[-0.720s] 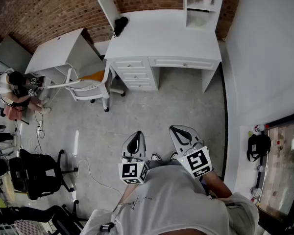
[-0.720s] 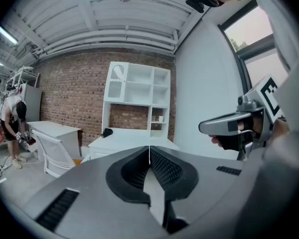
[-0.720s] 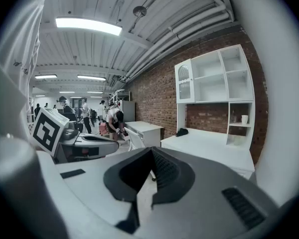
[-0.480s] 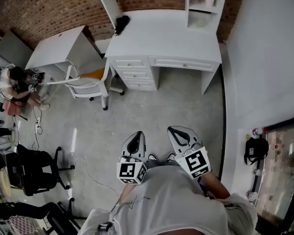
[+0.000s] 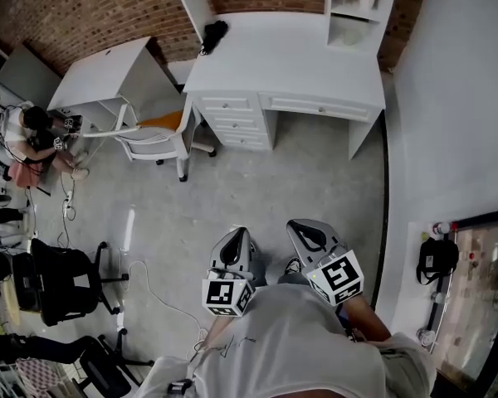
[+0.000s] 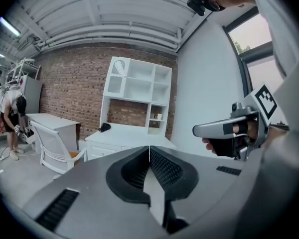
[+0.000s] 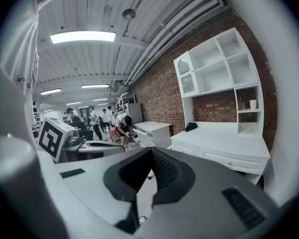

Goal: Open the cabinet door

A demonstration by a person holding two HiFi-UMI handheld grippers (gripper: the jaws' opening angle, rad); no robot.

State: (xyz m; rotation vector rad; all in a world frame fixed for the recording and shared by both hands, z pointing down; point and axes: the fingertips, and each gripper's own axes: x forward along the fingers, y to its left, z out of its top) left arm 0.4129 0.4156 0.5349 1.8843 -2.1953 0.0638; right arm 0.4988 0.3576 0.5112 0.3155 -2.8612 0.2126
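While both grippers hang well short of the white desk [image 5: 282, 56], left gripper [image 5: 237, 237] and right gripper [image 5: 305, 229] jaws are pressed together, empty; the arched cabinet door [image 6: 118, 74] sits above the desk's left end.

At the upper centre, a white desk [image 5: 290, 52] carried a black object [image 5: 214, 33] on its left corner; on the grey floor [image 5: 299, 181] below stood a white chair [image 5: 153, 139].
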